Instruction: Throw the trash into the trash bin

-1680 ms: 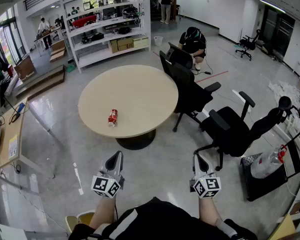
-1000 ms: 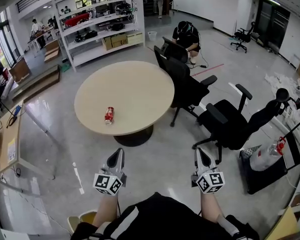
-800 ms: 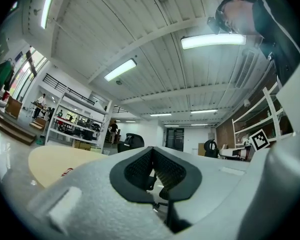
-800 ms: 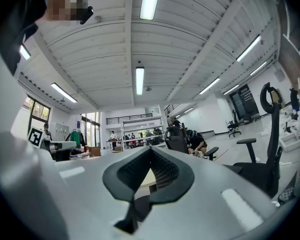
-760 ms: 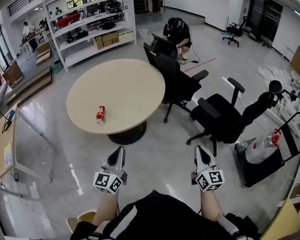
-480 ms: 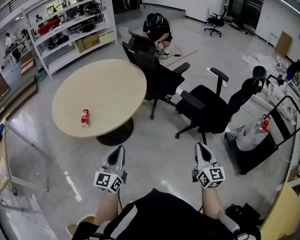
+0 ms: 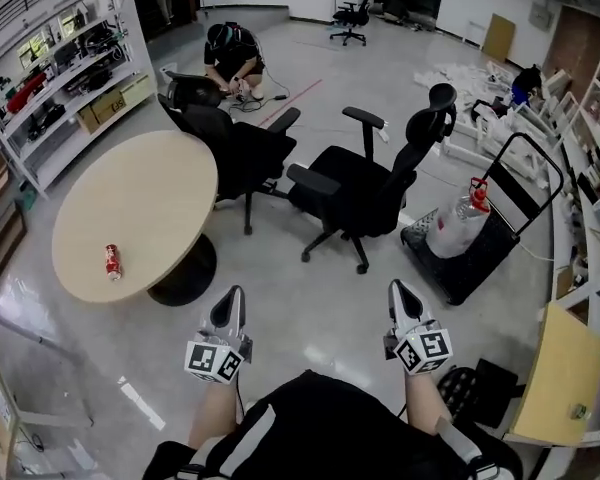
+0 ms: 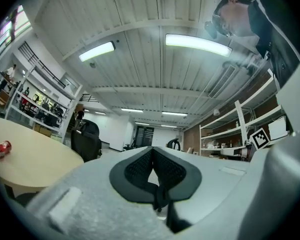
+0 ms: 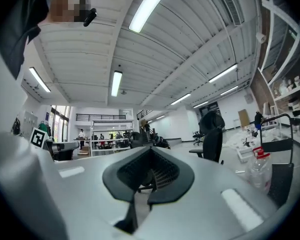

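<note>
A red crushed can (image 7: 112, 261) lies on its side near the front edge of the round beige table (image 7: 140, 208), far left in the head view. The left gripper view shows the same can (image 8: 1, 149) at its left edge. My left gripper (image 7: 230, 305) and right gripper (image 7: 399, 294) are held side by side over the grey floor, well to the right of the table. Both are shut with nothing between the jaws, as the left gripper (image 8: 152, 156) and right gripper (image 9: 150, 159) show in their own views. No trash bin shows in any view.
Two black office chairs (image 7: 365, 183) (image 7: 235, 148) stand ahead, right of the table. A black cart (image 7: 485, 253) holds a clear plastic bottle (image 7: 460, 223) at right. A person (image 7: 230, 53) crouches on the floor behind. Shelving (image 7: 60, 78) lines the far left.
The view has swung to the right: the table and can slid from centre to the far left, the chairs and cart came to the middle. Both grippers stayed shut and side by side.
</note>
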Demonstrator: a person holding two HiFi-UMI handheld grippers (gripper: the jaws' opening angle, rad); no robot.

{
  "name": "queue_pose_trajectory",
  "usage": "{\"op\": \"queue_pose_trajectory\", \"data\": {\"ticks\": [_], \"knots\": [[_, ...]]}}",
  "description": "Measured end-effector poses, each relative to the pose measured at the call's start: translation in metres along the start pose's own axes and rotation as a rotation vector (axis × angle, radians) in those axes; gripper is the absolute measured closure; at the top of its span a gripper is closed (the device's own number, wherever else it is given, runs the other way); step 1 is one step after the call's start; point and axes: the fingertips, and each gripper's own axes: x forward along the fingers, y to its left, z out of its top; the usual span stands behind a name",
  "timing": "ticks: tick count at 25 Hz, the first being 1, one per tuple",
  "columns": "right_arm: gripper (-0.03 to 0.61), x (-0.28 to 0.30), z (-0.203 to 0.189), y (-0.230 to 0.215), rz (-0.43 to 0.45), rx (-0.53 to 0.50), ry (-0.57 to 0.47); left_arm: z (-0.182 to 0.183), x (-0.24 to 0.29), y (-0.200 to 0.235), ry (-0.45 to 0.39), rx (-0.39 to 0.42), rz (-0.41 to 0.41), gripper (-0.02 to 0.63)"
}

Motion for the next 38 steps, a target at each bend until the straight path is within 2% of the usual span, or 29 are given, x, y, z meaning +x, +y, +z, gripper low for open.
{"op": "queue_pose_trajectory", "data": {"ticks": [6,10,22,31,38], "knots": [[0.572,-0.046,-0.005,-0.026,-0.113,0.026,-0.021,-0.027,0.026,-0.047,0.043,-0.036,-0.151,0.612],[0.572,-0.062,-0.001,-0.025,-0.140,0.043,-0.062,-0.027,0.037,-0.056,0.051,-0.034,-0.216,0.612],[0.572,-0.110,0.006,0.007,-0.372,0.045,-0.102,-0.003,0.044,-0.059,0.065,-0.047,-0.404,0.612],[0.572,-0.160,0.002,0.044,-0.510,0.013,-0.099,-0.015,0.031,-0.060,0.088,-0.093,-0.508,0.612],[0.572,-0.214,-0.006,0.064,-0.645,0.015,-0.091,-0.022,0.025,-0.090,0.103,-0.115,-0.630,0.612]]}}
